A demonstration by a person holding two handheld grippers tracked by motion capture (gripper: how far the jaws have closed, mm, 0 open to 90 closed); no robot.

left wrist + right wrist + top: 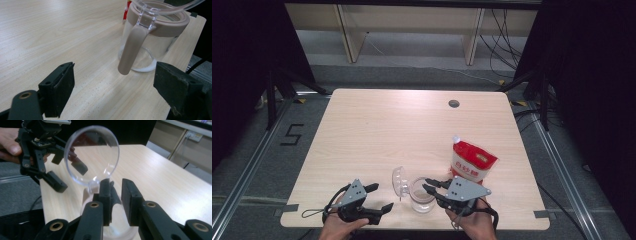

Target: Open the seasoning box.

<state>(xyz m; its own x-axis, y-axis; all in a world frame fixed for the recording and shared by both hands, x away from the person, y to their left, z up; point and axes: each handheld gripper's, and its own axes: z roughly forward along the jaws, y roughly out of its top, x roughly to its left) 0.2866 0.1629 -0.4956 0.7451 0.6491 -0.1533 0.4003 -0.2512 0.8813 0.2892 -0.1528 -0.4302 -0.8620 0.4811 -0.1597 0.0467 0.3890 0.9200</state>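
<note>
Glass jar (421, 196) open, clear lid (399, 182) upright; white residue inside.

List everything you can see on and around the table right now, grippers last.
Jar: one, clear glass with a beige collar and a hanging beige handle, at the near edge of the table between the grippers; a little white stuff lies on its bottom.
Lid: one, clear dome, flipped open, standing up at the jar's left rim.
Pouch: one, red and white, upright just behind the right gripper.
Table: one, light wood, with a dark round hole near the far edge.
Left gripper: one, black, jaws open, left of the jar.
Right gripper: one, black, jaws a narrow gap apart at the jar's rim.
</note>
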